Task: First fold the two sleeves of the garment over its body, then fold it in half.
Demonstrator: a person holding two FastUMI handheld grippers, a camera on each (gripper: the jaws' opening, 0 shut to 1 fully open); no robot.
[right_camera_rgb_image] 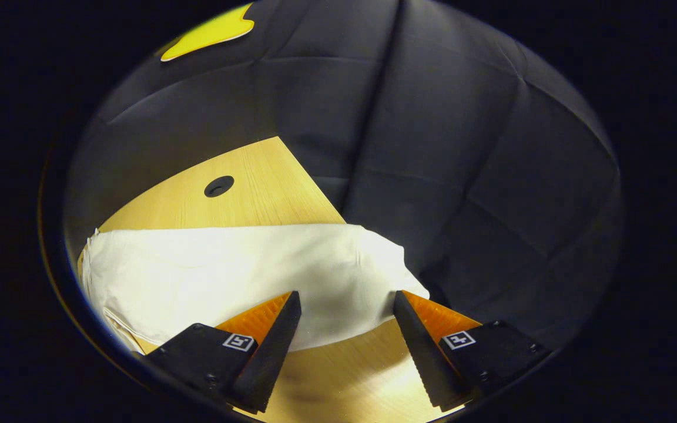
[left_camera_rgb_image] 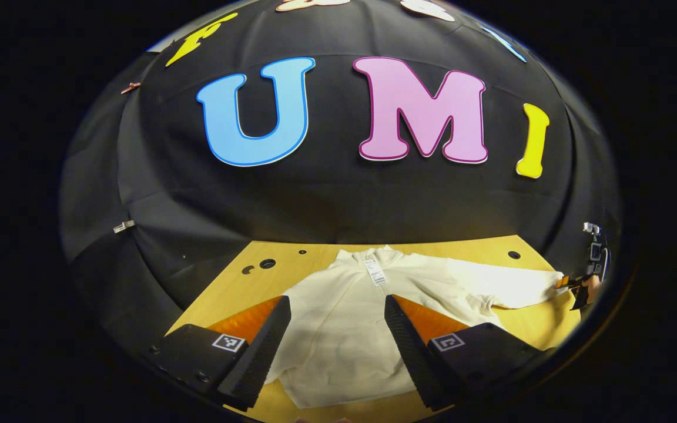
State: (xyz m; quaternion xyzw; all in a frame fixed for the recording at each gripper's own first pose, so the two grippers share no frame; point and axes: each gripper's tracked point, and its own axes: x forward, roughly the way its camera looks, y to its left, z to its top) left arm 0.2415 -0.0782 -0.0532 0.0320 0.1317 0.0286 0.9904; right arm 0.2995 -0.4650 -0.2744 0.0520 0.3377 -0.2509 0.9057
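A cream garment [left_camera_rgb_image: 344, 317] lies spread on the wooden table [left_camera_rgb_image: 238, 294], its collar toward the booth's black wall at twelve o'clock and a white tag [left_camera_rgb_image: 375, 271] just inside the neck. In the left gripper view, the left gripper [left_camera_rgb_image: 337, 352] hovers above the garment's body with its jaws spread wide, nothing between them; the cloth shows in the gap. One sleeve [left_camera_rgb_image: 509, 285] runs out flat toward three o'clock, and at its cuff, near the rim of the view, the other gripper [left_camera_rgb_image: 579, 288] appears small and distorted, so whether it touches the cuff from this angle cannot be told. Round holes [left_camera_rgb_image: 267, 264] mark the tabletop at about ten o'clock from the collar.

In the right gripper view, the right gripper [right_camera_rgb_image: 347, 335] sits at six o'clock with its fingers [right_camera_rgb_image: 274, 341] apart. The sleeve end [right_camera_rgb_image: 291, 276] lies across the table from nine o'clock toward the centre, its cuff reaching the table edge by the dark cloth. The cuff lies in front of and between the fingertips, not pinched. A single hole [right_camera_rgb_image: 219, 185] sits at eleven o'clock.
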